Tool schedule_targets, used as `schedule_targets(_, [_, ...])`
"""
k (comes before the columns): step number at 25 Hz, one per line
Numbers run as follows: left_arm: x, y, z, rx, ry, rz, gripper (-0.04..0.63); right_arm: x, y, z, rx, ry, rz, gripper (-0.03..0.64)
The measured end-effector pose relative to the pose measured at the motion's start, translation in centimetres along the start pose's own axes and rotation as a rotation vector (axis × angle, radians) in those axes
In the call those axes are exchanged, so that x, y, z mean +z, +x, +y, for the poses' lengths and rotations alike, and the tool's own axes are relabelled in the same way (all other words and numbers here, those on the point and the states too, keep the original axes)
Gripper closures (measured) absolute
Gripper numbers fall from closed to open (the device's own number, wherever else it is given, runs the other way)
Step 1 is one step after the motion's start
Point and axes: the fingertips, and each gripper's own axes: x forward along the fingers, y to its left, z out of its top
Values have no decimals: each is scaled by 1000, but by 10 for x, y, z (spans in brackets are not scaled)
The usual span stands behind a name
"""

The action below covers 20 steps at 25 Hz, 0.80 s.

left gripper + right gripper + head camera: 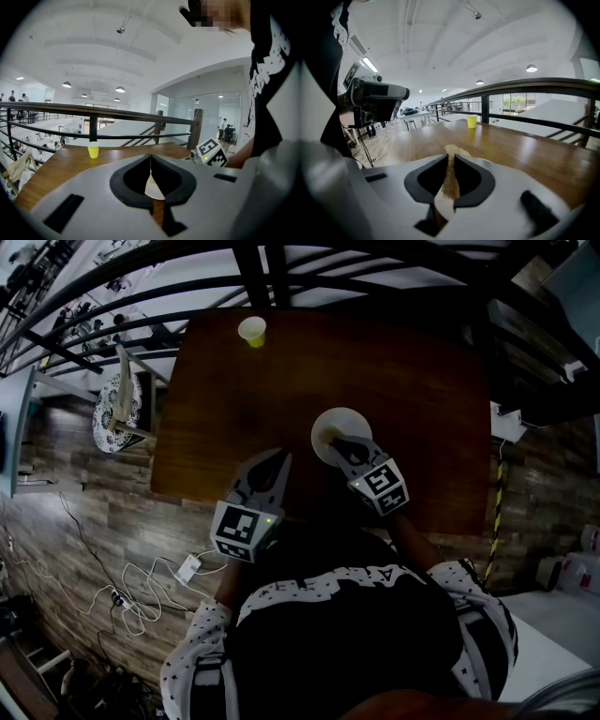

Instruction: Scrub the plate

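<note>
A white plate (343,417) lies in the middle of the brown table (422,390). My right gripper (336,440) reaches over the plate's near part and is shut on a tan scrubbing pad (456,151), which pokes out past the tips (451,157). To the left of the plate, my left gripper (282,457) is shut, with a strip of table between its tips and the rim. In the left gripper view its tips (150,157) meet, and a white patch, perhaps the plate (153,188), shows through the gap behind them.
A yellow cup (251,331) stands near the table's far edge, also visible as the cup (93,150) and cup (472,122). A black railing (281,268) runs beyond the table. A chair (119,409) and cables (141,592) are on the floor to the left. A camera on a tripod (375,101) stands nearby.
</note>
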Motion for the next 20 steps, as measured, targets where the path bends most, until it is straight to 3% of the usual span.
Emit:
schedule_targets(9, [-1,1,6,8,1,12,581,9,-5,-48,-121,25,-31,568])
schedule_targets(20, [-3,1,14,21,-2,22,581,0,-1,-76,-167,31,-12,568])
